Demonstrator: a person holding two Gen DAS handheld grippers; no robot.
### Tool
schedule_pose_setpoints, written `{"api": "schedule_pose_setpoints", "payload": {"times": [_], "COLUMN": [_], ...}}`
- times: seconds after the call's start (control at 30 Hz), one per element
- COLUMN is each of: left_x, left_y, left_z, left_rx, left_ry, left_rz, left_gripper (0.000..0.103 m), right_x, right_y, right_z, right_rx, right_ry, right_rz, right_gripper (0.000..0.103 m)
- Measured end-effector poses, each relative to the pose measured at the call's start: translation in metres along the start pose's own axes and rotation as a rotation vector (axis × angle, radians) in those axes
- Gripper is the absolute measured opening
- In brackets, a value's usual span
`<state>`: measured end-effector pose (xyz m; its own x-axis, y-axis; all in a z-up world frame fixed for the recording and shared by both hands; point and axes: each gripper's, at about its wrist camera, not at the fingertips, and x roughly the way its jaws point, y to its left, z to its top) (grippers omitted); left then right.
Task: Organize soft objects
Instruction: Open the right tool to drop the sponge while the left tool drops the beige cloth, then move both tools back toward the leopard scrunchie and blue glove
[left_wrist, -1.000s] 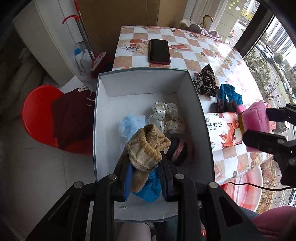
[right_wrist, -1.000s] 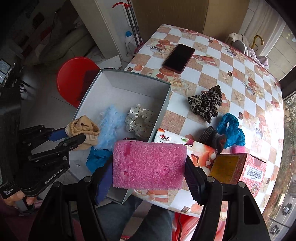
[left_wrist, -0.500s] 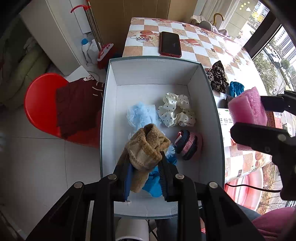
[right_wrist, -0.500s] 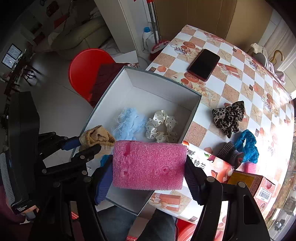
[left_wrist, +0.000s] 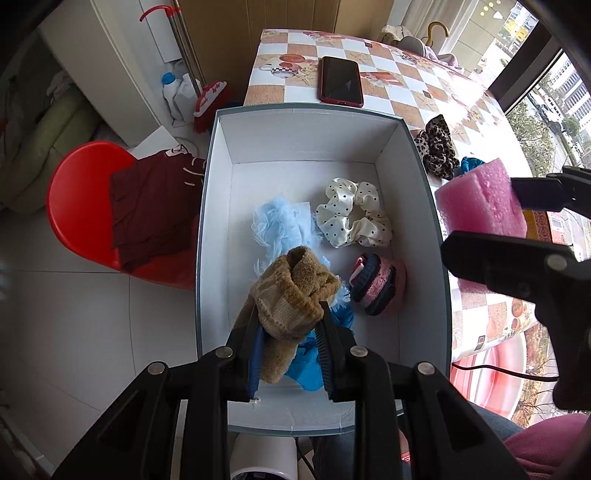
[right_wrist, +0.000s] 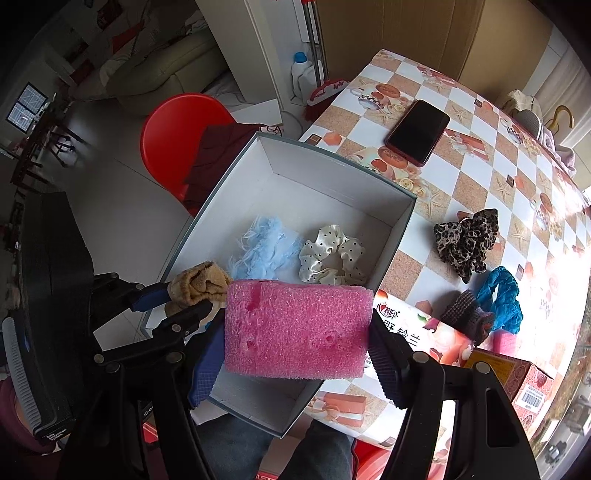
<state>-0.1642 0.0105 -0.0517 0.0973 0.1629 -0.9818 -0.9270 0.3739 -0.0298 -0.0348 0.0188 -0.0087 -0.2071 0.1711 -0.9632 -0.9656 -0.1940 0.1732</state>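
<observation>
My left gripper (left_wrist: 290, 328) is shut on a tan knitted sock (left_wrist: 291, 291) and hangs over the near part of the white box (left_wrist: 306, 136). Inside the box lie a pale blue fluffy piece (left_wrist: 275, 225), a cream dotted scrunchie (left_wrist: 352, 218), a pink and dark hair band (left_wrist: 376, 284) and a blue cloth (left_wrist: 308, 363) under the sock. My right gripper (right_wrist: 297, 330) is shut on a pink foam block (right_wrist: 295, 328), held over the box's near right rim. On the table a leopard scrunchie (right_wrist: 467, 242), a blue scrunchie (right_wrist: 500, 295) and a dark band (right_wrist: 461, 314) lie loose.
A dark phone (right_wrist: 417, 131) lies on the checked tablecloth (right_wrist: 476, 177) beyond the box. A tissue pack (right_wrist: 424, 332) and a small carton (right_wrist: 524, 380) sit at the table's near right. A red chair (left_wrist: 85, 206) with a maroon garment stands left of the box.
The right gripper carried the pink foam block leftward, from above the tissue pack to above the box's right rim. The left gripper kept its hold on the sock and hardly moved.
</observation>
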Motion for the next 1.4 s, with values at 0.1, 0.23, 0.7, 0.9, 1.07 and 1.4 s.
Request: {"api": "schedule_pose_setpoints", "payload": {"times": [0.1,0.23,0.7,0.9,1.07,1.4], "left_x": [0.001,0.003,0.008,0.007,0.0,-0.003], "left_y": [0.0,0.001,0.0,0.001,0.001,0.01], "left_z": [-0.001,-0.001,-0.001,-0.003,-0.002,0.004], "left_rx": [-0.002,-0.002,-0.003,-0.01,-0.009,-0.077], "left_ry": [0.005,0.01,0.026,0.018,-0.015,-0.025], "left_rz": [0.0,0.001,0.001,-0.016,-0.017,-0.071], "left_gripper": [0.029,0.029,0.029,0.029,0.083,0.103], "right_x": [0.002,0.003,0.014,0.02,0.022,0.013], "right_y": [-0.001,-0.001,-0.002,-0.001,-0.005,-0.026], "right_z": [0.001,0.001,0.008,0.01,0.011,0.014], "right_rx": [0.004,0.004,-0.004,-0.013,0.002,0.094], "right_ry": [0.002,0.004,0.021,0.031,0.042,0.021], "right_rz": [0.004,0.005,0.01,0.028,0.044,0.05], "right_gripper": [0.071,0.071,0.071,0.072,0.073,0.098]}}
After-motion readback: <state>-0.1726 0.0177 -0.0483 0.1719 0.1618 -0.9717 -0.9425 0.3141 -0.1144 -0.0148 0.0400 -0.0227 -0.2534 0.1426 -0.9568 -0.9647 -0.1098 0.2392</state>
